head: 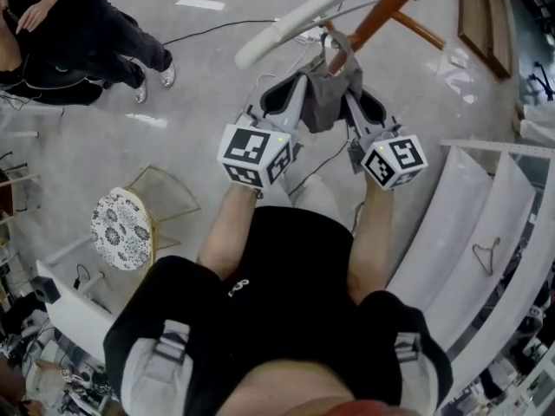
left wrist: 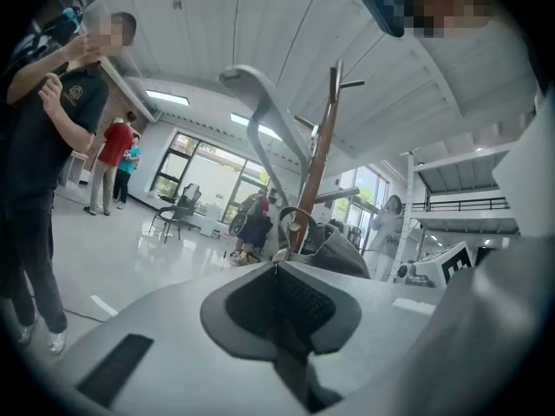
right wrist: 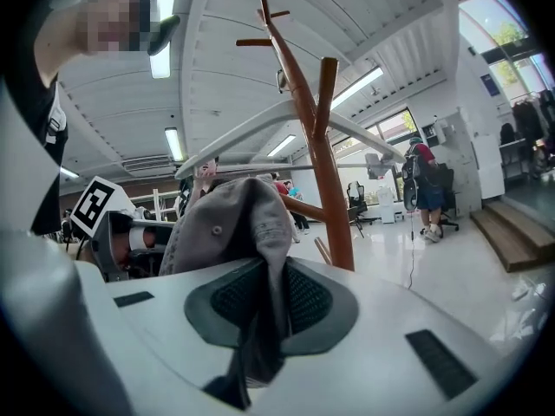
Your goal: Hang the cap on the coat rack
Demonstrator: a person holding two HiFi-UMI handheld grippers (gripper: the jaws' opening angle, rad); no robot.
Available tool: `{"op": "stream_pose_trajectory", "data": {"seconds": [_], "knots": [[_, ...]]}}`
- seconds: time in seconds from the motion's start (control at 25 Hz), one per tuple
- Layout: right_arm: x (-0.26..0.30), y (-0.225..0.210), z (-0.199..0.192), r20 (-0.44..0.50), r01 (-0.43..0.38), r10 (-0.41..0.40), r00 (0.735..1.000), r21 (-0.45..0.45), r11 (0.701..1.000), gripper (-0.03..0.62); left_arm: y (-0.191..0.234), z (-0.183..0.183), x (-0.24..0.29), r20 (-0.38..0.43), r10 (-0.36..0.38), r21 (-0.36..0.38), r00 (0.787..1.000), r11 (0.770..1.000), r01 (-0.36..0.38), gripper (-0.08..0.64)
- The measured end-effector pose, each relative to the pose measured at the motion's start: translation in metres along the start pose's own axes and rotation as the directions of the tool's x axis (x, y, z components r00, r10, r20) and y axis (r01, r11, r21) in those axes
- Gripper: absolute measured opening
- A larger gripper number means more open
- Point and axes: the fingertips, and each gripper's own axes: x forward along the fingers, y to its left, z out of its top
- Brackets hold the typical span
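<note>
cap (head: pixel 324 95): 1 | coat rack (head: pixel 392 5): 1 | tongs: 2 (left tongs (left wrist: pixel 277 267), right tongs (right wrist: pixel 267 267)) | stool (head: pixel 121 230): 1 | wire hanger (head: pixel 487 254): 1

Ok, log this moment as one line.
left gripper: shut on cap | right gripper: shut on cap | cap: held at coat rack, not released

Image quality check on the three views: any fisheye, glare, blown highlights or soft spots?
Both gripper views: strong fisheye, dark vignetted corners, ceiling lines bent. Right gripper view: the cap close to the lens looks slightly soft, and the ceiling light is blown out. Left gripper view: bright windows backlight the hall. Head view: glare patches on the glossy floor, with the edges curved.
</note>
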Motion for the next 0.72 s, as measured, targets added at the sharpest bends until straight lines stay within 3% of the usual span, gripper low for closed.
{"op": "stream_pose_trajectory", "data": {"seconds": [0.36, 0.72], "knots": [[0.011, -0.027, -0.011, -0.042, 0.041, -0.039, 0.998, 0.048, 0.998, 0.044, 0.008, -0.012, 0.034, -0.058, -0.004, 0.008, 0.998, 1.0, 0.004, 0.003], [0.002, -0.059, -0.029, -0.096, 0.168, -0.157, 0.983, 0.121, 0.978, 0.044, 0.006, -0.037, 0.075, -0.125, -0.032, -0.004, 0.992, 0.999, 0.031, 0.003]]}}
